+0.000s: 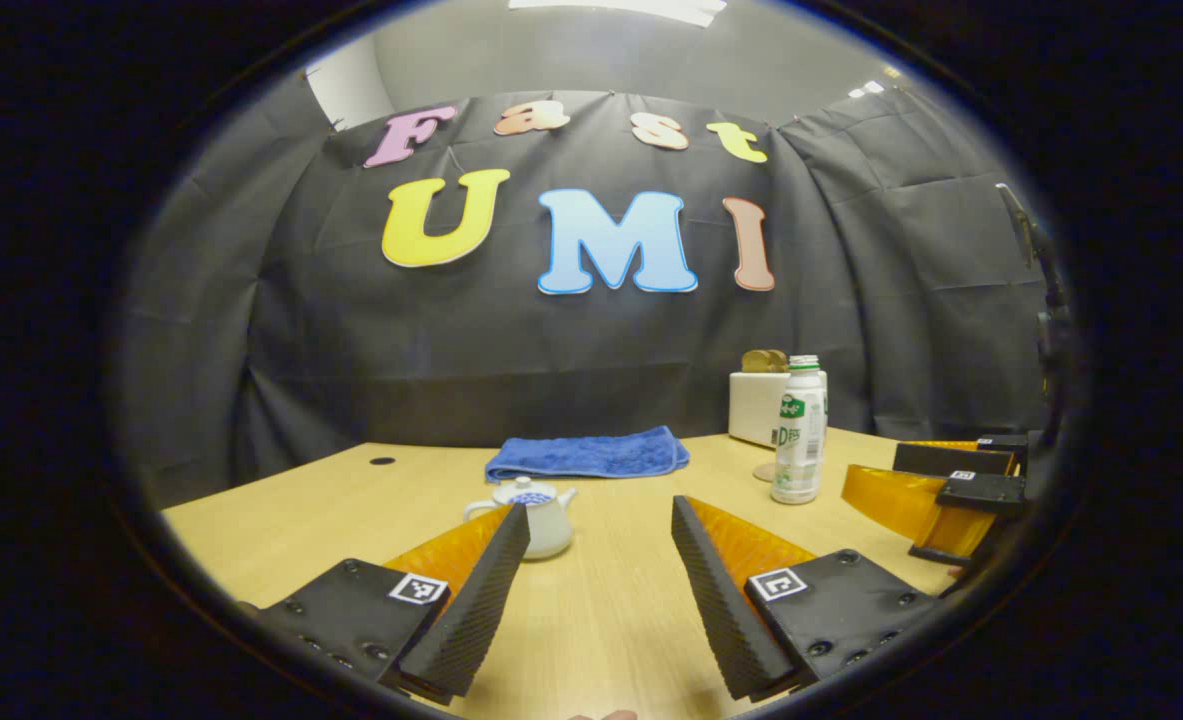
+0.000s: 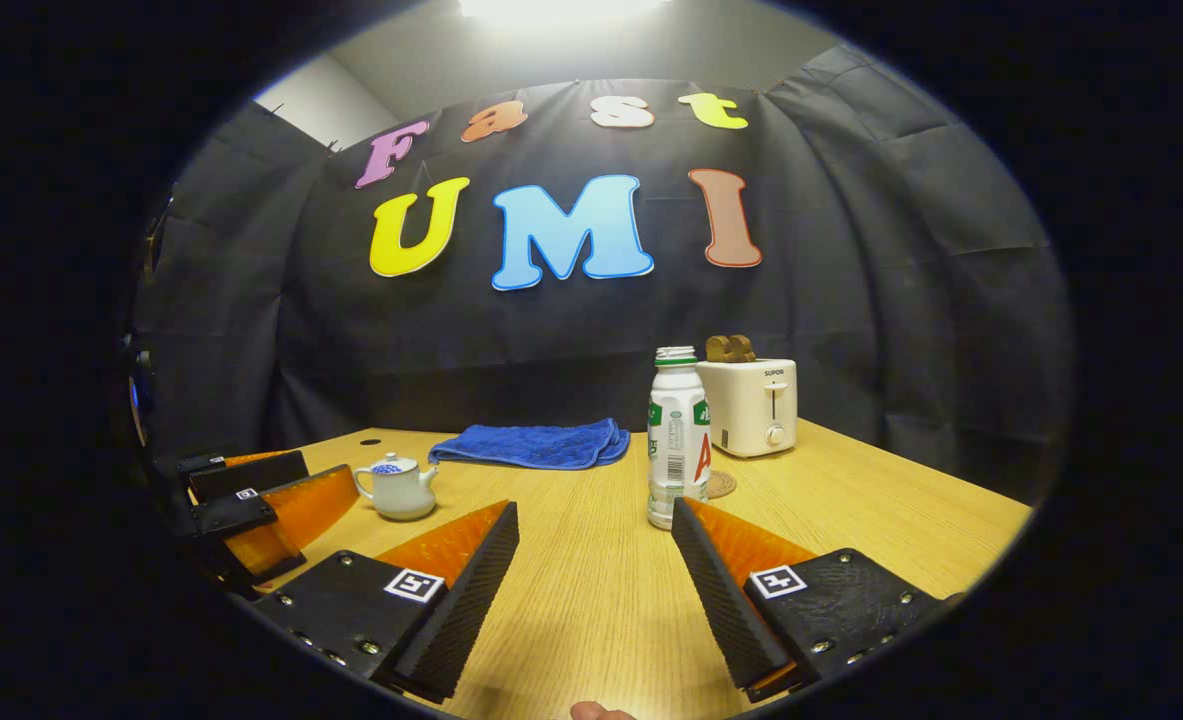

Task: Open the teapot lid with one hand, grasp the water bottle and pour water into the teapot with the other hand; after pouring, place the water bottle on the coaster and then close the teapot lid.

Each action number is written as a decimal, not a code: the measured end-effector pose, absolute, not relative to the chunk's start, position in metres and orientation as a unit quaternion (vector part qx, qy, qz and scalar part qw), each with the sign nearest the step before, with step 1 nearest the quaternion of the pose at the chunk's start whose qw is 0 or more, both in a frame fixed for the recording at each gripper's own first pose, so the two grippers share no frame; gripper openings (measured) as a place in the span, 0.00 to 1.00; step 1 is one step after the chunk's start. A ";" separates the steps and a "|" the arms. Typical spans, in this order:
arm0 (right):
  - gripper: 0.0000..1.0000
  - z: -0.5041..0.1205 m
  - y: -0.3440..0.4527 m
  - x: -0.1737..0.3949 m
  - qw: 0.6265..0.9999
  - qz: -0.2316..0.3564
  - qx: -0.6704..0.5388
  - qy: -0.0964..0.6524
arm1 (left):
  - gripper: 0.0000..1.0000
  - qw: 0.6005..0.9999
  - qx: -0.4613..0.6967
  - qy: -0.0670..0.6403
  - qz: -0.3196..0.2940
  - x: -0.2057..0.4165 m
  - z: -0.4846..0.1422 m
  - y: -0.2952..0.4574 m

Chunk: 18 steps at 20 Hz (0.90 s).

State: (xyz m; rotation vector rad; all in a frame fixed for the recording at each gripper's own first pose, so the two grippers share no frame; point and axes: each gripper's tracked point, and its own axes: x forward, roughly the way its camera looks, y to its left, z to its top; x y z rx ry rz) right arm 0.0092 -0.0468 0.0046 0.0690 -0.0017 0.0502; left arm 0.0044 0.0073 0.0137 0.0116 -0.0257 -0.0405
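The left gripper (image 1: 599,520) hovers low over the worktop (image 1: 611,610) with its fingers spread wide and nothing between them. The teapot (image 1: 536,515) stands on the worktop just ahead of the left finger (image 1: 481,600), which hides part of it in the left gripper view; the lid (image 1: 529,492) sits on the pot.

The right gripper (image 2: 596,520) is likewise released, fingers apart and holding nothing. In the right gripper view the water bottle (image 2: 678,437) stands upright on the worktop directly beyond the right finger (image 2: 721,590), its base partly covered by that fingertip. Contact between the two cannot be determined. The coaster (image 2: 719,485) lies flat just behind the bottle, toward the toaster (image 2: 751,405).

A folded blue towel (image 2: 534,443) lies near the rear edge of the worktop, between the teapot and the bottle. The toaster stands at the rear, with bread slices (image 2: 729,348) in its slots. Each gripper appears at the side of the other's view, well apart from it.
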 end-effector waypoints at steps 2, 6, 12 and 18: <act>0.95 0.008 -0.054 0.012 0.999 0.020 0.041 -0.001 | 0.99 1.000 -0.002 -0.012 -0.016 0.009 0.018 0.017; 0.95 0.015 -0.059 0.018 0.999 0.018 0.041 -0.007 | 0.99 1.000 -0.011 0.008 -0.010 0.043 0.018 0.023; 0.95 0.020 -0.060 0.028 0.999 0.021 0.027 -0.007 | 0.99 0.999 -0.021 0.024 0.010 0.103 0.021 0.049; 0.95 0.018 -0.062 0.037 0.999 0.025 0.033 0.000 | 0.98 0.998 0.003 0.065 0.023 0.152 -0.012 0.059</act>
